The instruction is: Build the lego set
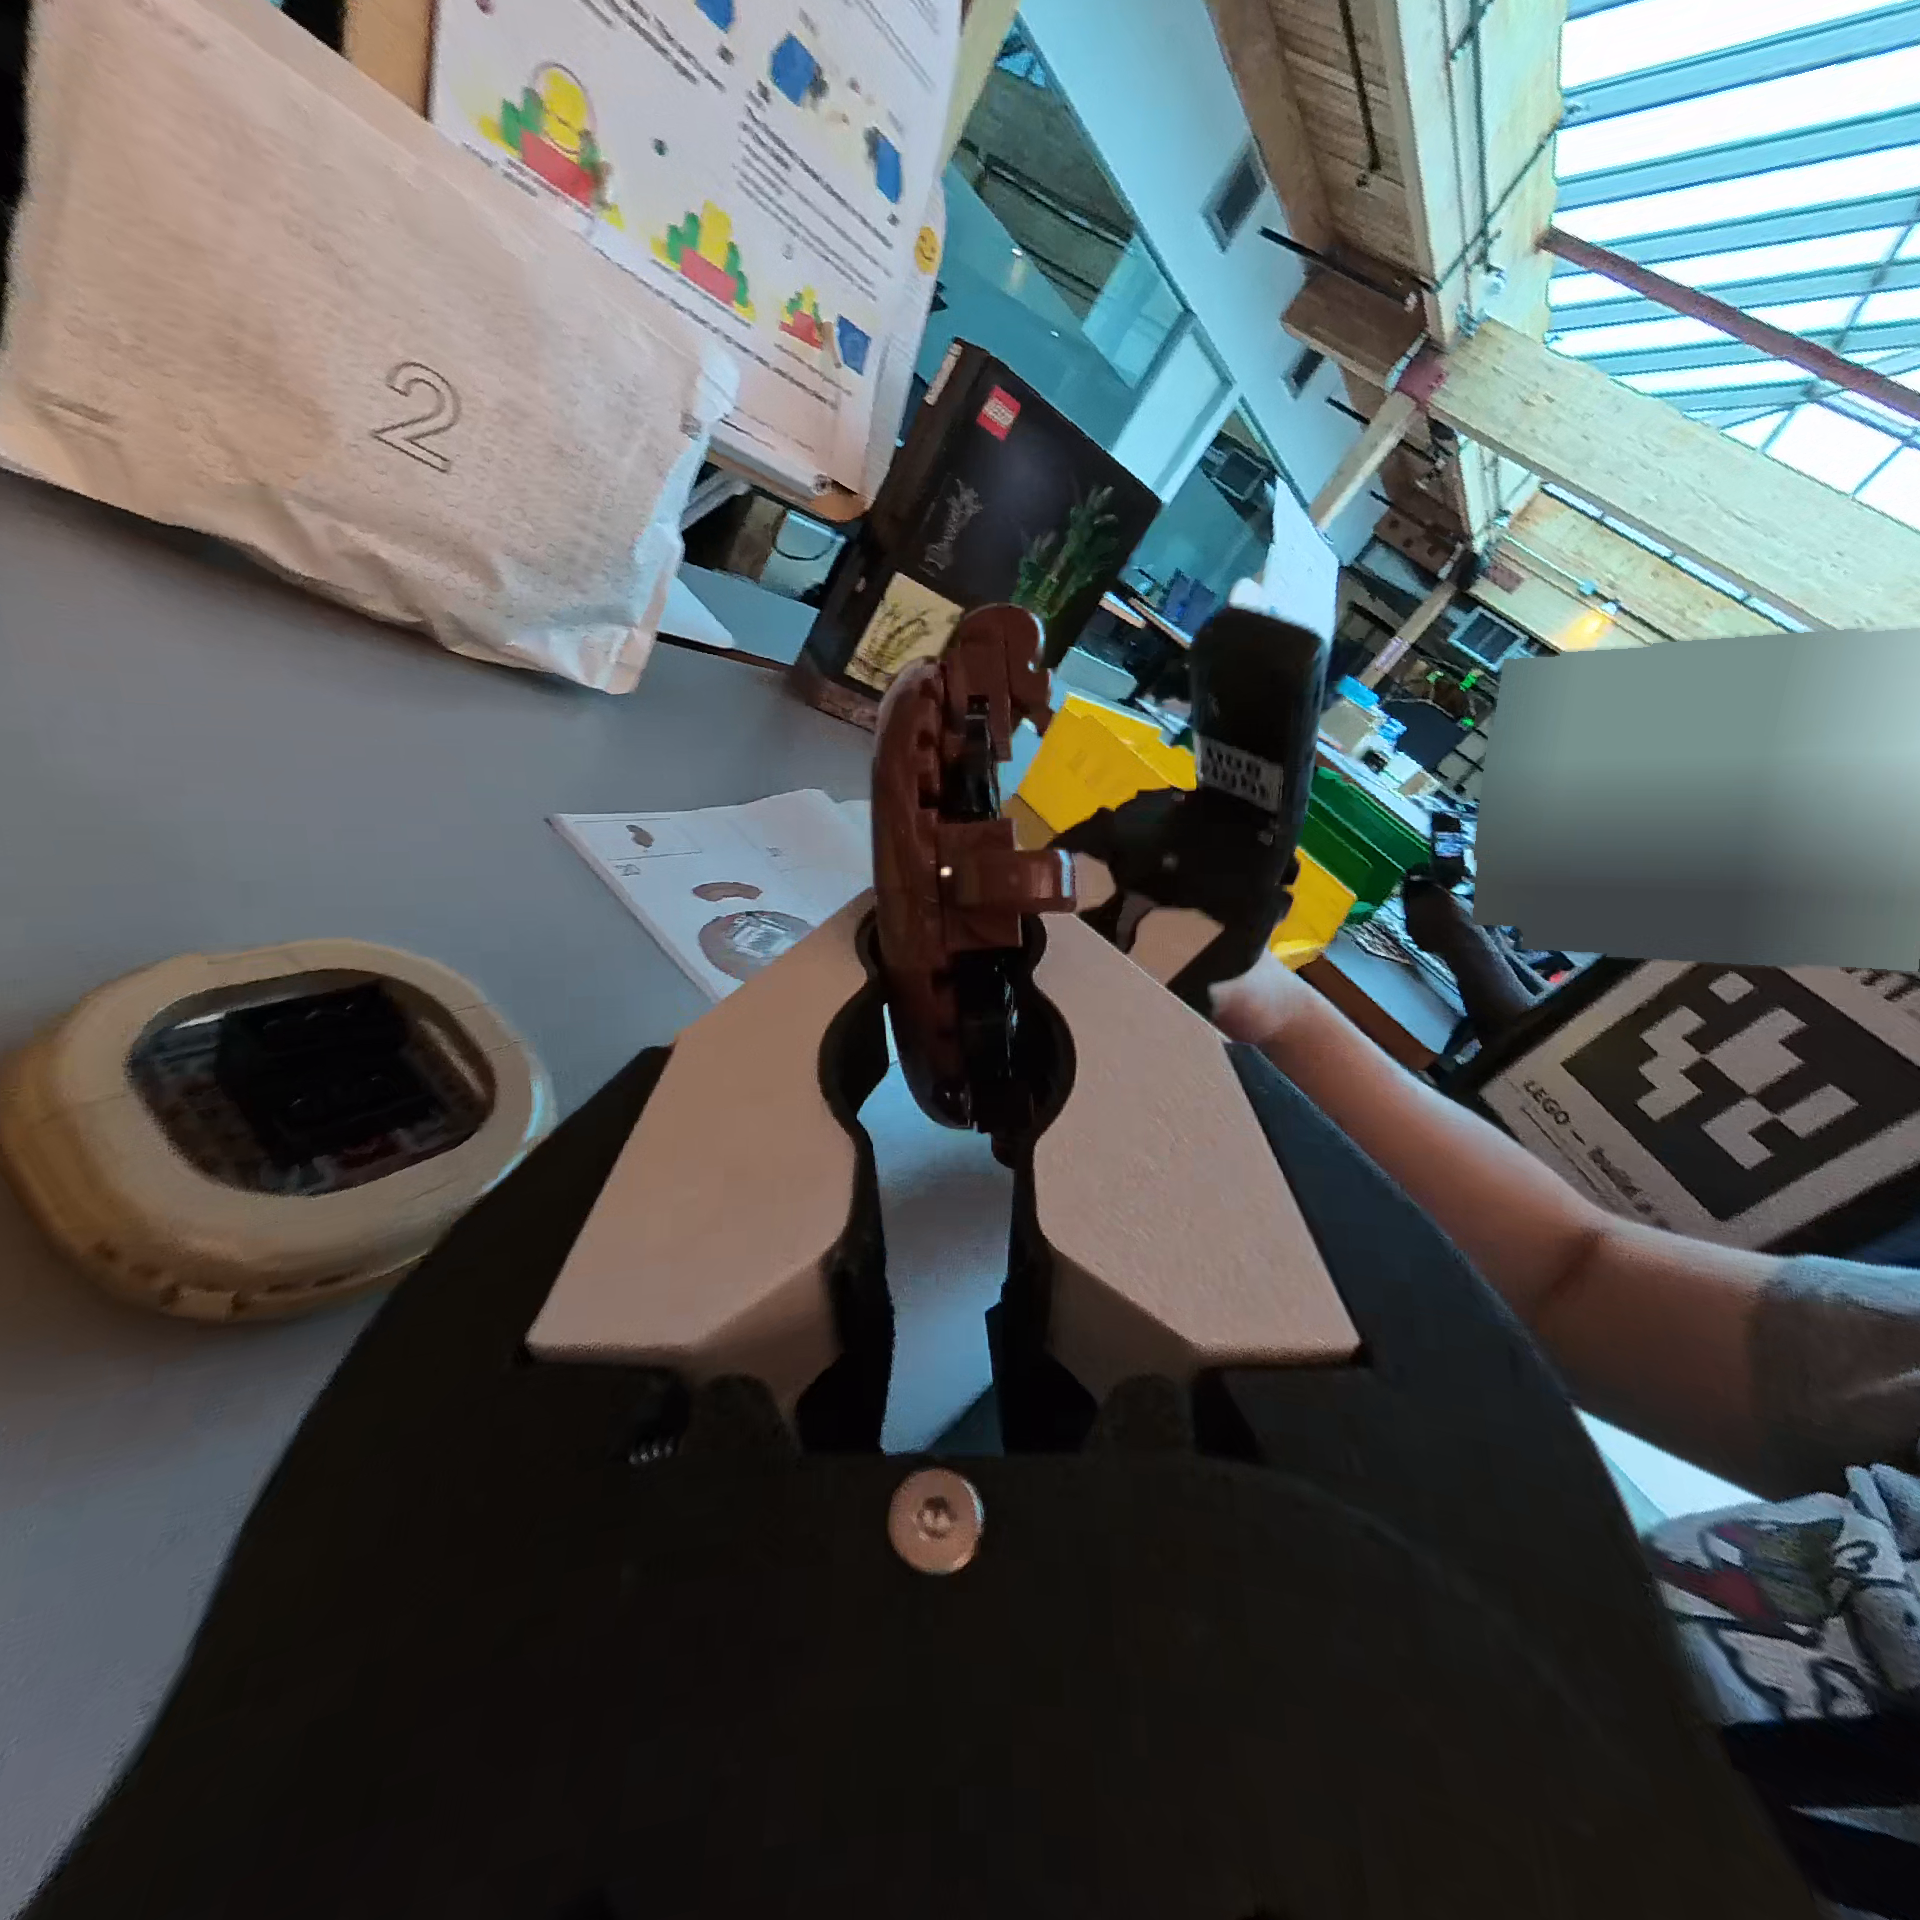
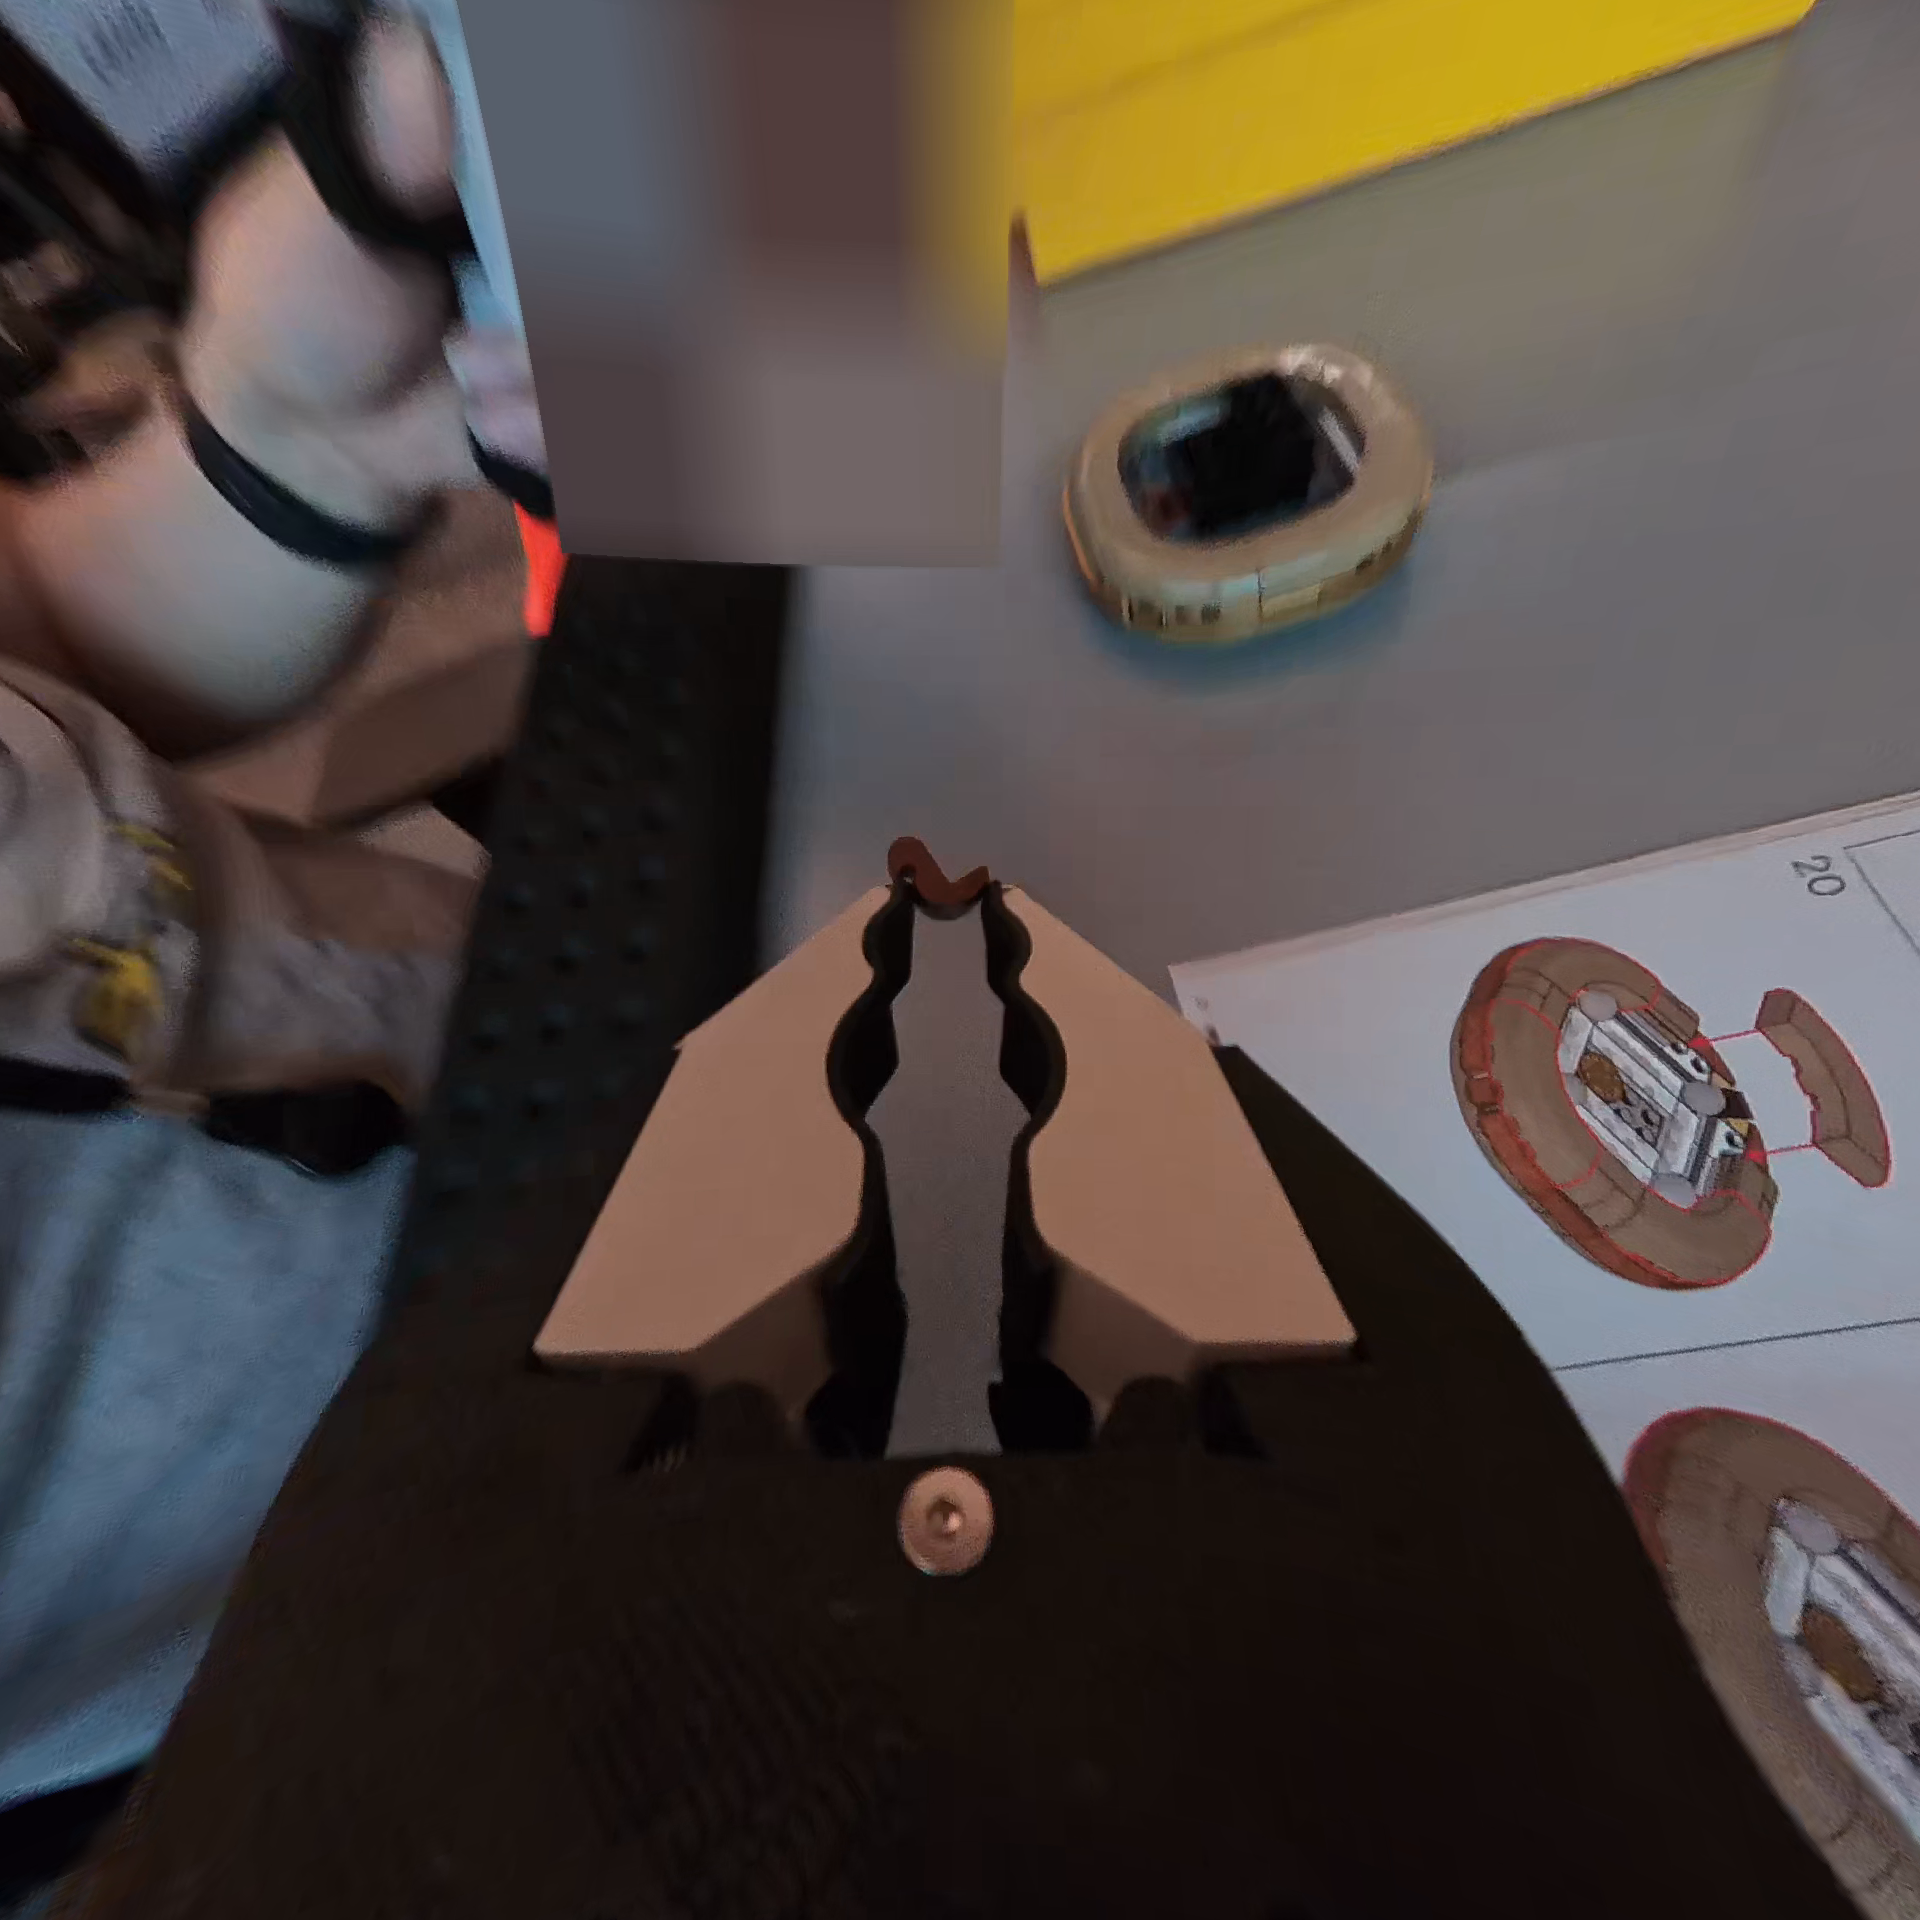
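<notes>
My left gripper (image 1: 961, 935) is shut on a curved brown Lego assembly (image 1: 914, 810) with black parts inside and holds it upright above the table. My right gripper (image 2: 940, 899) is shut on a small brown piece (image 2: 935, 883) at its tips. In the left wrist view the right gripper (image 1: 1086, 878) holds that piece (image 1: 1023, 873) against the assembly's right side. A tan oval Lego ring with a dark centre (image 1: 260, 1122) lies on the grey table (image 1: 312, 779); it also shows in the right wrist view (image 2: 1247, 582). The right wrist view is blurred.
An open instruction booklet (image 1: 717, 883) (image 2: 1558, 1143) lies on the table. A numbered paper bag (image 1: 312, 364), a dark Lego box (image 1: 987, 540), and yellow (image 1: 1112, 769) (image 2: 1351, 104) and green bins (image 1: 1361, 842) stand behind. A person's arm (image 1: 1455, 1174) is at the right. Spacing between my two grippers at the tips: around 12 cm.
</notes>
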Demonstrator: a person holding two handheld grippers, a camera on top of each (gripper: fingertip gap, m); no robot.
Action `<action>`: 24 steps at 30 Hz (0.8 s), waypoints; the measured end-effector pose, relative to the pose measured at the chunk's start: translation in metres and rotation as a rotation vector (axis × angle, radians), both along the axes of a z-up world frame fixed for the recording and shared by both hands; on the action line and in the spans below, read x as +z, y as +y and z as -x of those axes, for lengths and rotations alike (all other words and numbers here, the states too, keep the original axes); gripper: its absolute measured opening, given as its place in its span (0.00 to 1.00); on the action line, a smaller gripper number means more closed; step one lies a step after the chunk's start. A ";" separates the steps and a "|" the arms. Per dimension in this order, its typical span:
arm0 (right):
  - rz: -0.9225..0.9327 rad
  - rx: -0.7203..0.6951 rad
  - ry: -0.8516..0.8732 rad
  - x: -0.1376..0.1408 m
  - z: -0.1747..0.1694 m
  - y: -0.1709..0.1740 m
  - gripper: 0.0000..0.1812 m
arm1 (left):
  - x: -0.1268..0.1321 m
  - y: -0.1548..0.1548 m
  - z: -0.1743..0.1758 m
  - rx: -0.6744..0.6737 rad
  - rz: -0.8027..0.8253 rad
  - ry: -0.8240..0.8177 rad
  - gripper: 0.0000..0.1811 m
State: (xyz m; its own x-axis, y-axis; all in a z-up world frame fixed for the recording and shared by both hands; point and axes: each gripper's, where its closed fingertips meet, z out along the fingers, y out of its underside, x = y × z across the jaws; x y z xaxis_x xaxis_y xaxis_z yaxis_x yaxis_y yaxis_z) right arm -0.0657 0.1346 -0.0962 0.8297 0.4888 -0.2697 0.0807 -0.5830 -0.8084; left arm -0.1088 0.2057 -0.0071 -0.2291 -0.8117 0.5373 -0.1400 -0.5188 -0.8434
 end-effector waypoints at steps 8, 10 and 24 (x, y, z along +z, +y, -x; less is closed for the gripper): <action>0.240 -0.104 0.533 0.113 0.010 -0.012 0.06 | 0.044 -0.032 -0.022 -0.257 0.275 0.020 0.09; 0.294 -0.122 0.589 0.131 0.009 -0.013 0.07 | 0.049 -0.035 -0.028 -0.264 0.301 0.050 0.09; 0.630 -0.227 0.656 0.153 0.006 -0.025 0.07 | 0.064 -0.064 -0.037 -0.428 0.541 0.179 0.09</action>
State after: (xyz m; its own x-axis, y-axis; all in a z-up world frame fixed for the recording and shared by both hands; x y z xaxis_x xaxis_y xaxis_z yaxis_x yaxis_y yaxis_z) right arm -0.0713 0.1098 0.0565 0.4758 -0.0617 -0.8774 -0.4485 -0.8751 -0.1817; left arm -0.0714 0.1412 0.0570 -0.3392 -0.2791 0.8984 -0.5373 -0.7264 -0.4285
